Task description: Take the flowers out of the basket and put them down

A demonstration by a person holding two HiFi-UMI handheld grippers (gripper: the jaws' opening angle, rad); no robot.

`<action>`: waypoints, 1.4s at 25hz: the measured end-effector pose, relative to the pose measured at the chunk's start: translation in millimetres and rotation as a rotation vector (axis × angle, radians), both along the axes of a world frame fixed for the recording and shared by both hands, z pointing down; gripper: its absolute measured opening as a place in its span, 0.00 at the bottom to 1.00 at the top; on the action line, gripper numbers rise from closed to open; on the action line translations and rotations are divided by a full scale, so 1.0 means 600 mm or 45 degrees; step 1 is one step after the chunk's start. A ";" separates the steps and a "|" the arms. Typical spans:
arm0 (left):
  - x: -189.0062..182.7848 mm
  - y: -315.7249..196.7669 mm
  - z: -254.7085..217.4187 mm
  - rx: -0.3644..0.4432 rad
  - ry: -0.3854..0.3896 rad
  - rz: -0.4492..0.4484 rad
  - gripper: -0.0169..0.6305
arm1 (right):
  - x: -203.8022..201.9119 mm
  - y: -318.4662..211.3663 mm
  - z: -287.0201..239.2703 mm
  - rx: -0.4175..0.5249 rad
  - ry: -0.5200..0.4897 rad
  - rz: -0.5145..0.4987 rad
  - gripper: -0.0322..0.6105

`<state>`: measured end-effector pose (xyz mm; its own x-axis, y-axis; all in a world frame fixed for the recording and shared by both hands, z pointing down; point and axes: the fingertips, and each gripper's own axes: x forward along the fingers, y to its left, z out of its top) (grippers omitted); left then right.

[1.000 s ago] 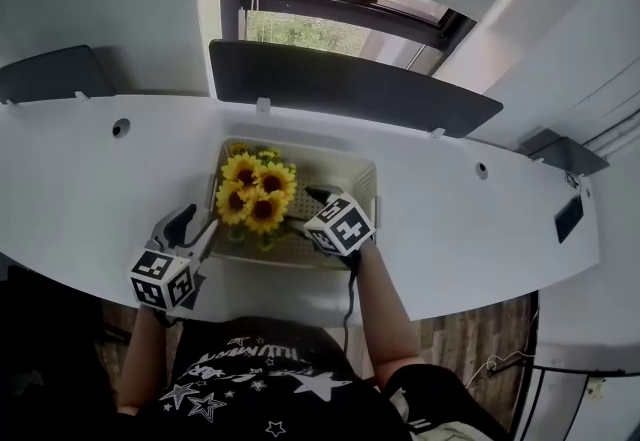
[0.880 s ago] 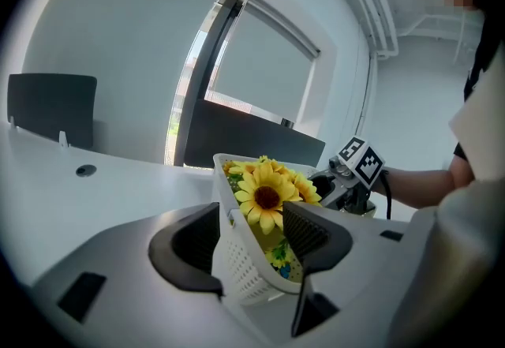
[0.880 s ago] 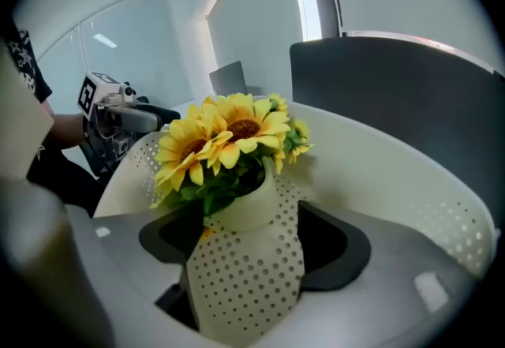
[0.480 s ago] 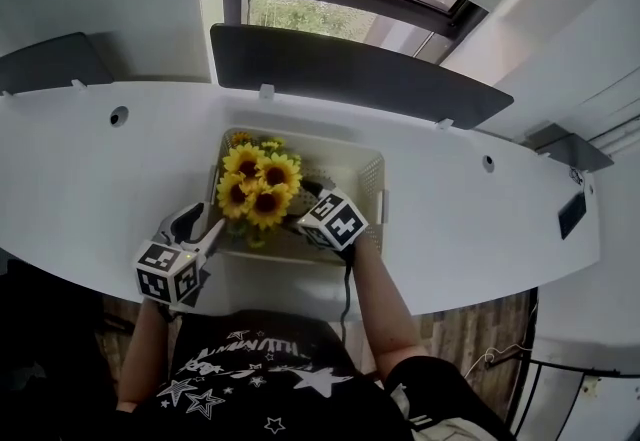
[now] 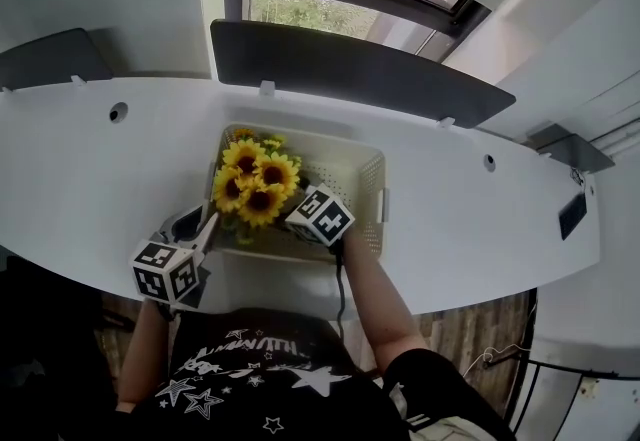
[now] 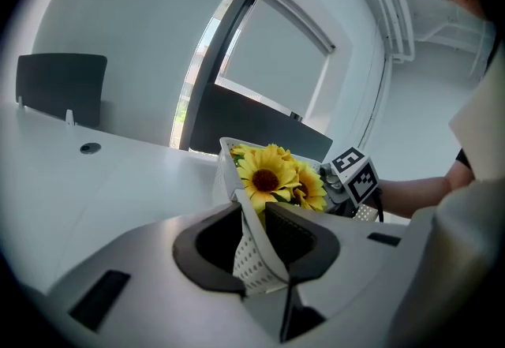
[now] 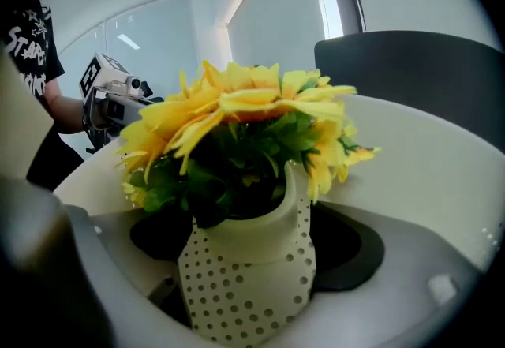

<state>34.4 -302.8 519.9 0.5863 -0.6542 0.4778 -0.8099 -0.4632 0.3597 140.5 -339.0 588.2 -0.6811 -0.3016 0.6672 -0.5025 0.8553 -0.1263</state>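
Jaws of the left gripper (image 6: 254,218), just closed inward, pinch the basket (image 5: 352,175) wall; the right gripper (image 7: 252,245), jaws just widening, straddles the near rim without pressing. Flowers (image 5: 254,187) sit inside the basket on the desk (image 5: 90,159): lifting out and setting down both remain.

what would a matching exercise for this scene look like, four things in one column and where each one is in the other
Things:
1. sunflowers
2. basket
3. left gripper
4. dark panel

Places:
a. upright along the far edge of the desk
b. resting on the white desk
c. fingers clamped on the basket's wall
d. inside the basket

Pairs: 1-d, 2-b, 3-c, 4-a

The left gripper's fingers have just been closing, with the basket's wall between them.
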 end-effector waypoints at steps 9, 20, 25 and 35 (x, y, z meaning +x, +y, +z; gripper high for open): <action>0.000 0.001 -0.001 0.002 0.002 -0.027 0.17 | -0.044 -0.004 0.018 -0.065 -0.146 0.035 0.81; 0.002 0.003 0.001 -0.009 0.028 -0.054 0.15 | -0.090 -0.022 0.008 0.095 -0.229 -0.006 0.85; 0.002 0.003 -0.001 -0.007 0.034 -0.061 0.15 | -0.088 -0.024 0.007 0.097 -0.214 -0.024 0.86; 0.004 0.006 -0.002 0.011 0.037 -0.078 0.16 | -0.074 -0.025 0.010 0.088 -0.248 -0.027 0.86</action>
